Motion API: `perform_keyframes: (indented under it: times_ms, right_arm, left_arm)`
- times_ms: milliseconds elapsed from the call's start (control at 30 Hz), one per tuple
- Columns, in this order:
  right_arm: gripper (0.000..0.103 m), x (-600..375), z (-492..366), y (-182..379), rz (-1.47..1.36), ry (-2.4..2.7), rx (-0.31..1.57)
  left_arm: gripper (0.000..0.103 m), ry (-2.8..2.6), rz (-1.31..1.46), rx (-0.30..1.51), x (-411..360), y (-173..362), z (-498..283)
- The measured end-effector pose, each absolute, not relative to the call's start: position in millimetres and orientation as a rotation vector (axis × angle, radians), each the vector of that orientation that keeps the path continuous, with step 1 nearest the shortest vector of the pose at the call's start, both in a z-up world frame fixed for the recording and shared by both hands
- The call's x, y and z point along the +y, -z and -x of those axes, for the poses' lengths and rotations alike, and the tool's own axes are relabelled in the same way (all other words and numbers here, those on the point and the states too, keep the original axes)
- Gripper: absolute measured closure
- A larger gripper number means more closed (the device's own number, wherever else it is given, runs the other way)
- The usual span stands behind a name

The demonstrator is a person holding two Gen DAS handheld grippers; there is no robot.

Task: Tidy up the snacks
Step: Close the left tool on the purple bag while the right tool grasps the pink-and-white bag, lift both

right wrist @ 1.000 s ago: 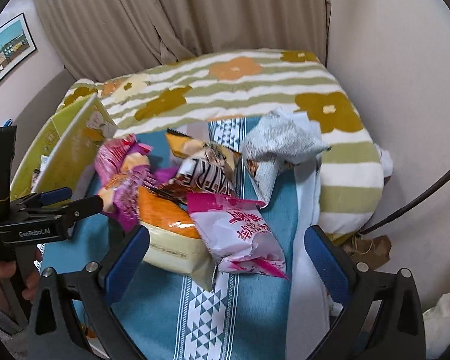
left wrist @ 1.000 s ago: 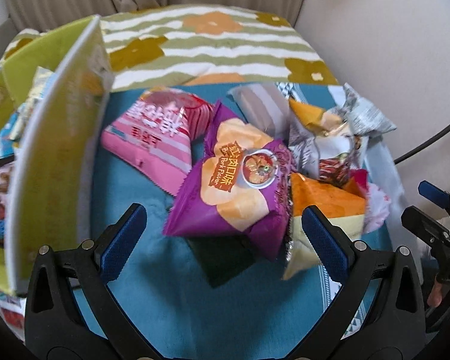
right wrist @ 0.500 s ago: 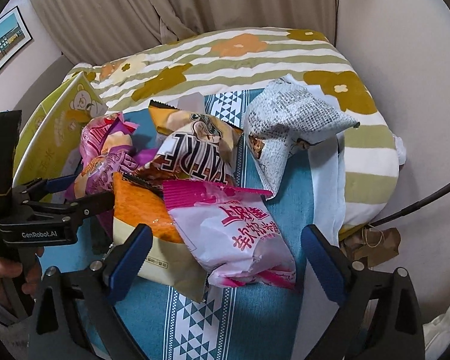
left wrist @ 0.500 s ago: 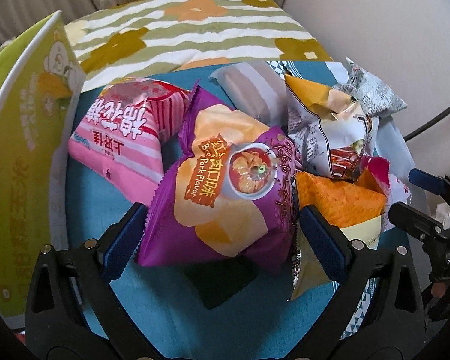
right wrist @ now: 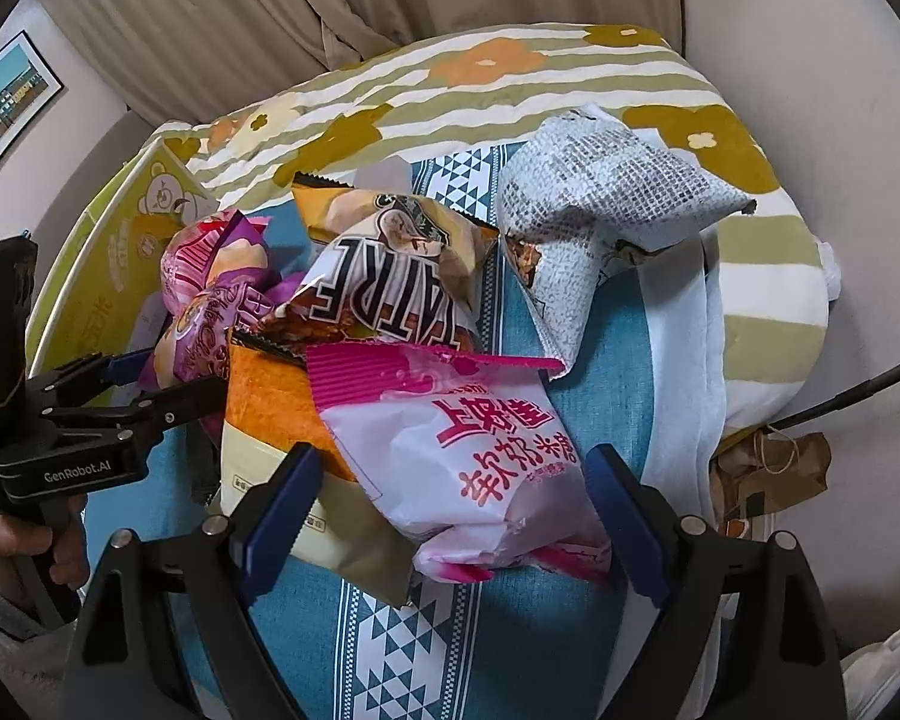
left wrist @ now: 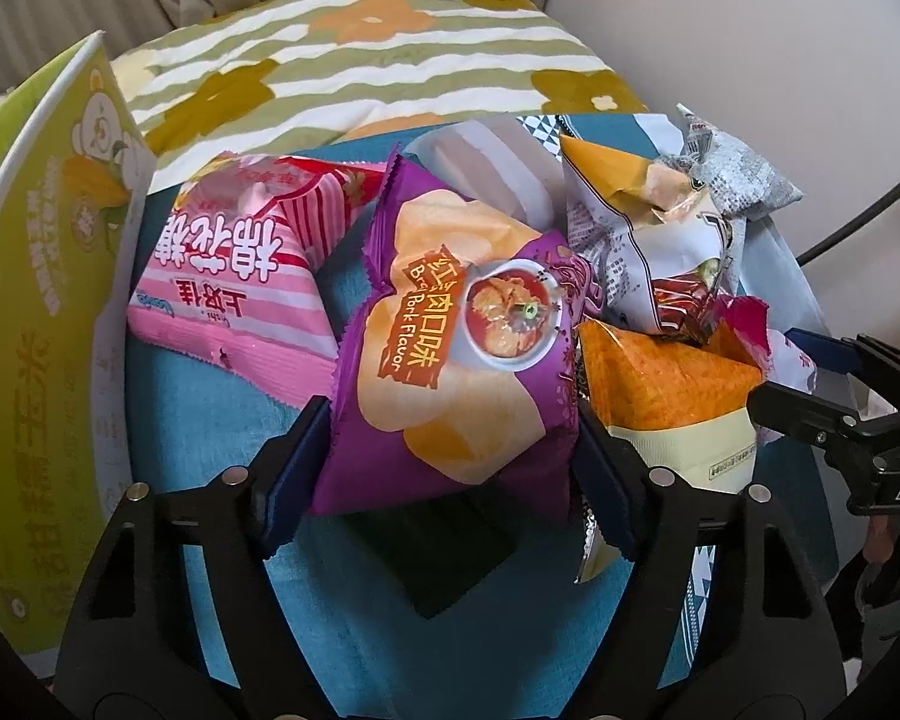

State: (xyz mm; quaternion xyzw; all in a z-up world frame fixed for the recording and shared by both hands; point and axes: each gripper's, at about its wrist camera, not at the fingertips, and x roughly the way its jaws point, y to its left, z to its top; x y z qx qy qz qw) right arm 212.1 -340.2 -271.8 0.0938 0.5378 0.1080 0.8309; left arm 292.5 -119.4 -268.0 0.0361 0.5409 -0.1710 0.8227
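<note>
The left gripper is bracketing the purple pork-flavor bag — jaws open, pads touching its sides (not visibly squeezing) — while the right gripper, jaws open, is straddling the pink-and-white bag on the teal cloth.

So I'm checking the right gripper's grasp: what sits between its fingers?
In the right wrist view, the right gripper is open around the pink-and-white bag, which lies on the orange bag.

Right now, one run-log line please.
left tool: open, straddling purple snack bag | right tool: open, around pink-white snack bag | neither gripped
</note>
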Motion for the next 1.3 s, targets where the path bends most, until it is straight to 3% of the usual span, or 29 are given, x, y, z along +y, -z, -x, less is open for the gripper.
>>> perform_keyframes:
  times_ms: [167,467,833,1033,1300]
  right_arm:
    - [0.016,-343.4,-213.9,273.2,-0.218,-0.239,1.149]
    - [0.026,-351.9,-216.4,278.1,-0.277,-0.289,1.156]
    - [0.062,-360.2,-211.5,276.8,-0.294,-0.31,1.15]
    - [0.07,-358.8,-205.1,269.9,-0.297,-0.286,1.12]
    - [0.074,-361.3,-190.8,254.1,-0.326,-0.278,1.071]
  left_arm:
    - [0.03,0.365,-0.082,1.146,-115.6,264.8,-287.1]
    - [0.03,0.337,-0.135,1.127,-112.6,255.8,-274.2]
    - [0.03,0.332,-0.134,1.111,-109.5,247.4,-262.7]
    - [0.03,0.326,-0.133,1.091,-105.7,238.1,-255.4]
    - [0.031,0.311,-0.12,1.055,-97.5,222.3,-240.0]
